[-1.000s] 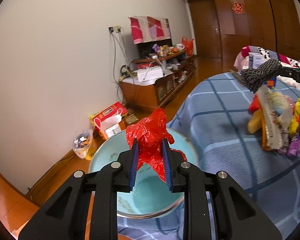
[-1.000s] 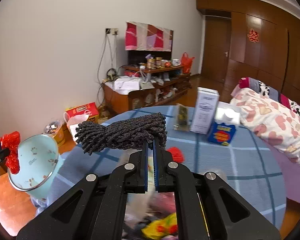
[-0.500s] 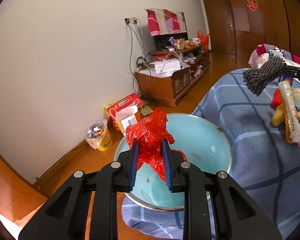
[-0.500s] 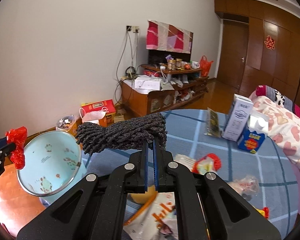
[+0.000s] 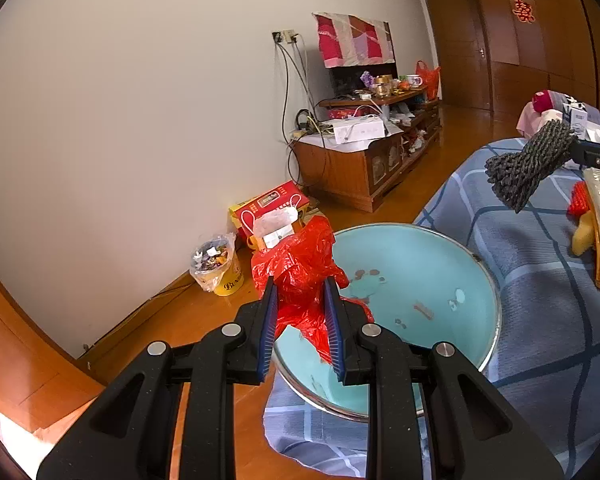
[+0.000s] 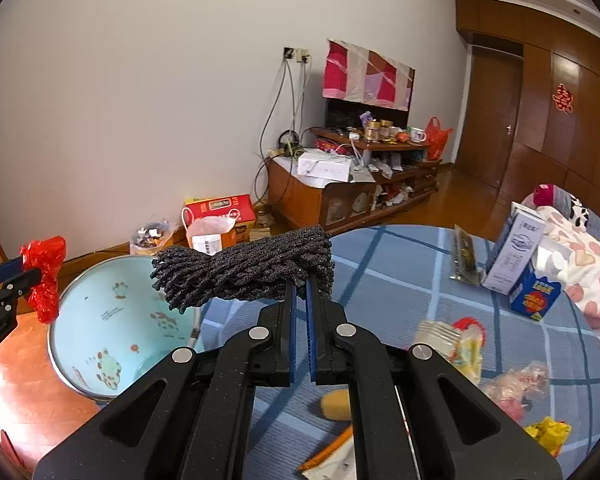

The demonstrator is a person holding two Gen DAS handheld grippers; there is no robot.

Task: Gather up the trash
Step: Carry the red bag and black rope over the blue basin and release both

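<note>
Blue checked tablecloth (image 6: 400, 280), wooden floor (image 5: 180, 320), white wall (image 5: 140, 100), wooden cabinet (image 6: 312, 200).

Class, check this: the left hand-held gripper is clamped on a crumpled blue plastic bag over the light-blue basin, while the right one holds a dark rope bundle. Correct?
Not quite. The plastic bag in the left hand-held gripper is red, not blue, as the left wrist view shows. The rest stands.

Compared with one second earlier, we see the light-blue basin (image 5: 416, 300) fill more of the left wrist view, its patterned interior now exposed. The dark bundle (image 6: 248, 268) held by the right gripper (image 6: 300, 292) has travelled leftward, overlapping the basin rim (image 6: 196, 320) in the right wrist view, and the white carton (image 6: 514, 252) has shifted rightward.
</note>
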